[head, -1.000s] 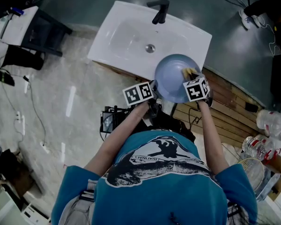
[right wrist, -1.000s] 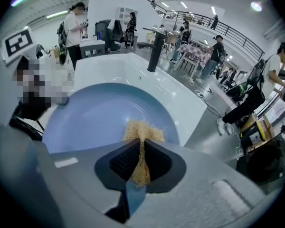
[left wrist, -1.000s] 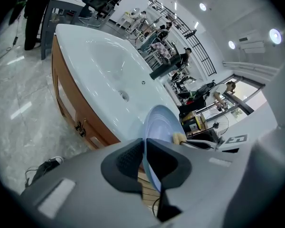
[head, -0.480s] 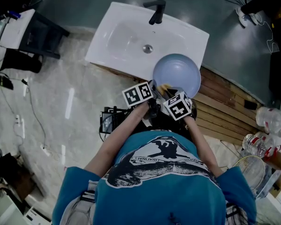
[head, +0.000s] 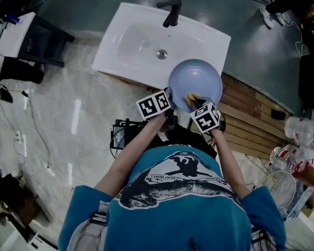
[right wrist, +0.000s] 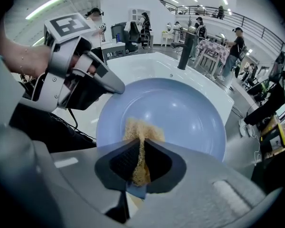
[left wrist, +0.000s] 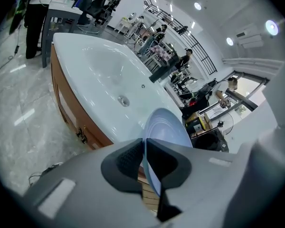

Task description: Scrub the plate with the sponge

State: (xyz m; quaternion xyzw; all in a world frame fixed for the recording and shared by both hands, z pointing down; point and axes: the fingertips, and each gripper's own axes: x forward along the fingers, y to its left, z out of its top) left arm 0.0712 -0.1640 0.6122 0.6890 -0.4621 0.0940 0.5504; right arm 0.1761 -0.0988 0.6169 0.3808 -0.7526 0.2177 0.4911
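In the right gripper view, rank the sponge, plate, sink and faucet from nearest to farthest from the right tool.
1. The sponge: clamped in the right tool.
2. The plate: straight ahead, with the sponge on its face.
3. The sink: beyond the plate.
4. The faucet: at the sink's far edge.

The only lettering is a short curved line in the print on my blue shirt [head: 172,203], upside down from above and too small to read surely. The cubes [head: 155,104] on my left tongs [head: 170,97] and right tongs [head: 194,101] carry square black-and-white patterns, no letters
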